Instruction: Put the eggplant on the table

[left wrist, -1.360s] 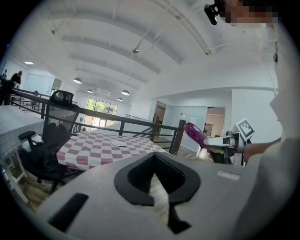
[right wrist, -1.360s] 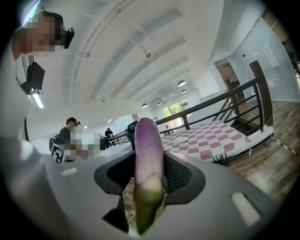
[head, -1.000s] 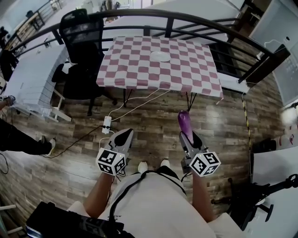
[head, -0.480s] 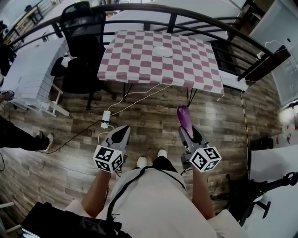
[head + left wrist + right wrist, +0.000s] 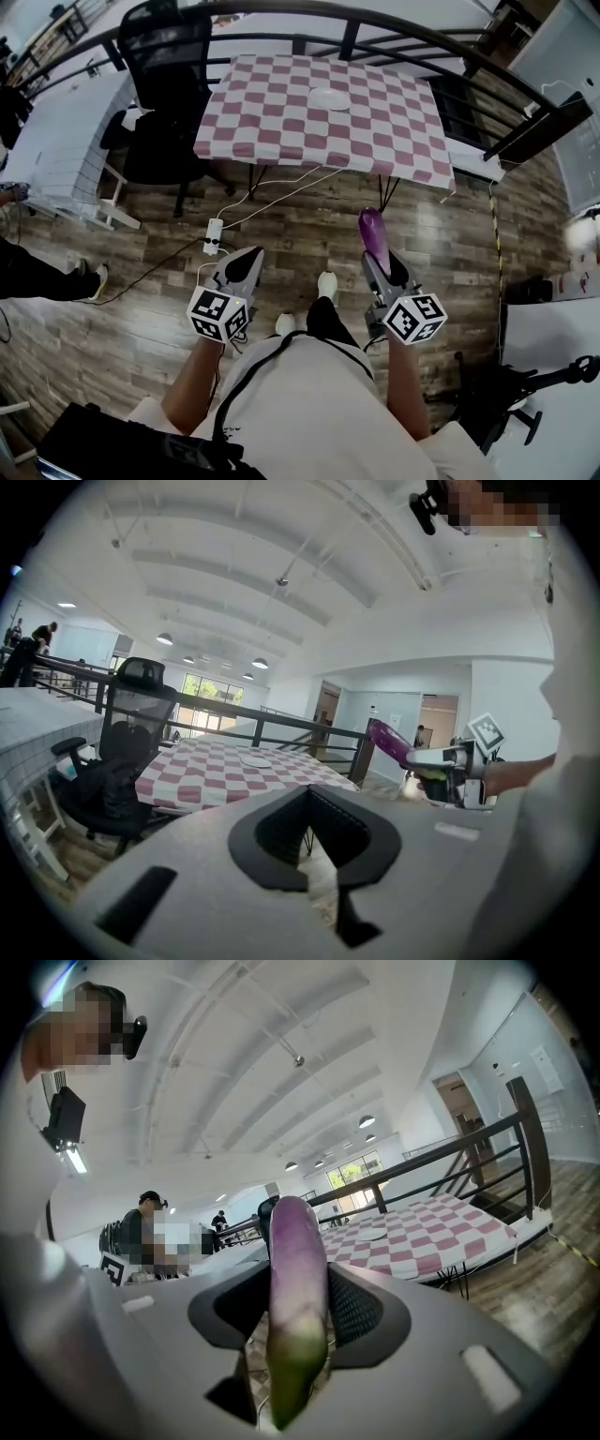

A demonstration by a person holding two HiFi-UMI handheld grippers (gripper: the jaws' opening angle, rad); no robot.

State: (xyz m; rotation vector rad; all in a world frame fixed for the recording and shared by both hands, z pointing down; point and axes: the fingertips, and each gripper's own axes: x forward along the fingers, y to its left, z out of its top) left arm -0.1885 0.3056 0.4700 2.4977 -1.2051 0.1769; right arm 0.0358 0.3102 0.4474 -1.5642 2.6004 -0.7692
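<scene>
A purple eggplant [image 5: 372,231] with a green stem end sticks forward out of my right gripper [image 5: 375,258], whose jaws are shut on it; in the right gripper view the eggplant [image 5: 298,1279] stands upright between the pads. My left gripper [image 5: 251,255] is shut and holds nothing. Both hang over the wooden floor, short of the table [image 5: 281,112] with its pink-and-white checked cloth. A white plate [image 5: 329,97] lies on the table's far half. The left gripper view shows the eggplant [image 5: 392,742] to the right and the table [image 5: 206,771] ahead.
A black office chair [image 5: 164,84] stands at the table's left corner. A dark curved railing [image 5: 422,42] runs behind the table. A white power strip [image 5: 213,236] with cables lies on the floor ahead of my left gripper. A white table [image 5: 56,141] and a person's legs [image 5: 37,277] are at left.
Both grippers have drifted a little forward toward the table, which now sits slightly nearer in the head view. The eggplant stays clamped in the right gripper; the left stays shut.
</scene>
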